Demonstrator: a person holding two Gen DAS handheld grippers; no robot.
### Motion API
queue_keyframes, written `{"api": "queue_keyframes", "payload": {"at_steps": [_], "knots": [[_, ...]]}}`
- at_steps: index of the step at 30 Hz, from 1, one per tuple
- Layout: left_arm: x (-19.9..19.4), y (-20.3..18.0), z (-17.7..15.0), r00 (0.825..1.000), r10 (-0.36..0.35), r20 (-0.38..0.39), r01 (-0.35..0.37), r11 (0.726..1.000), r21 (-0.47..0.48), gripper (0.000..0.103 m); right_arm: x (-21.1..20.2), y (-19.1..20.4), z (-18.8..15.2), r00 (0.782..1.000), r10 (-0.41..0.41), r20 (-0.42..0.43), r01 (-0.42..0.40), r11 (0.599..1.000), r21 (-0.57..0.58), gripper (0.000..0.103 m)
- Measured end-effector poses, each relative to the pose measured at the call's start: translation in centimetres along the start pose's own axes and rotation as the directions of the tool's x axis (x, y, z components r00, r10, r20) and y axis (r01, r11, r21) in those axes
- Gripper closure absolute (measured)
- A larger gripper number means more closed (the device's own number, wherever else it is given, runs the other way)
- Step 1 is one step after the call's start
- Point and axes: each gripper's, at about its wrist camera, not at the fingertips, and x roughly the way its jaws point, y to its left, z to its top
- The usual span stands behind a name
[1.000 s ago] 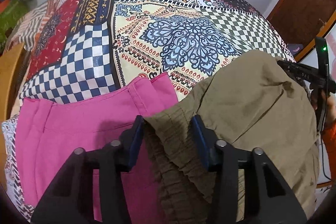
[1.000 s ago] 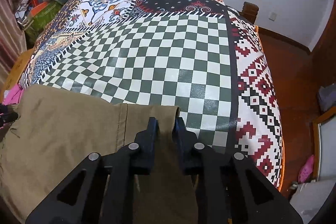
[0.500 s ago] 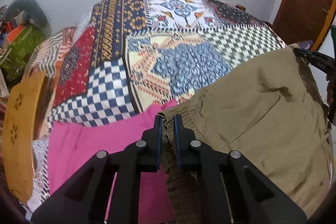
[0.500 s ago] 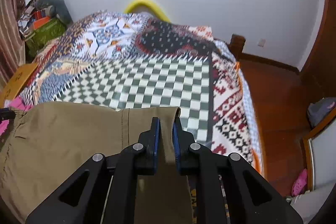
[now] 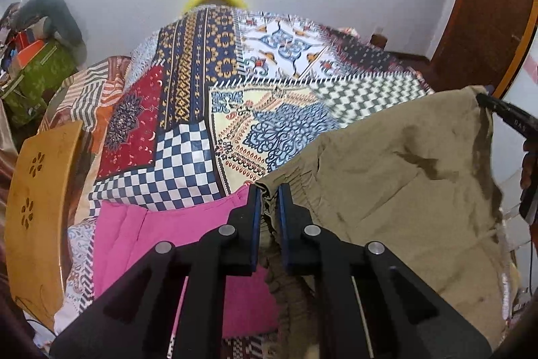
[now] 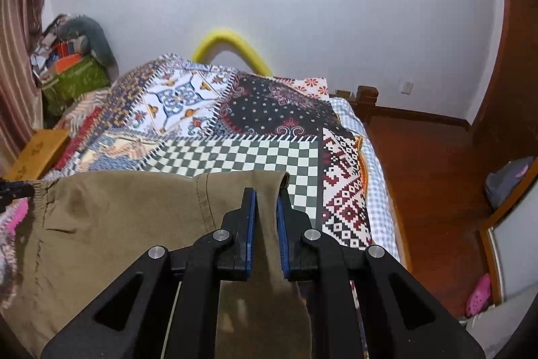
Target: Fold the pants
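Pants point(image 5: 403, 177) (khaki) are hanging at lower frame over the patchwork bedspread point(image 5: 201, 96); left gripper point(image 5: 268, 201) is clamping the gathered waistband, right gripper point(image 6: 266, 207) is pinching the hem edge.

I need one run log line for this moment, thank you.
left tongs: shut on khaki pants waistband | right tongs: shut on hem | pants: raised above bedspread
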Motion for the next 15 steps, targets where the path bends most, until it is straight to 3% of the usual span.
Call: {"api": "queue_keyframes", "payload": {"at_steps": [15], "knots": [[-9.9,-2.6,-2.3,0.997,-0.028,0.071,0.026,0.999,0.04,0.094,-10.7,1.4,-1.3,0.995,0.012,0.103,-0.014,1.0,0.018,0.092]]}}
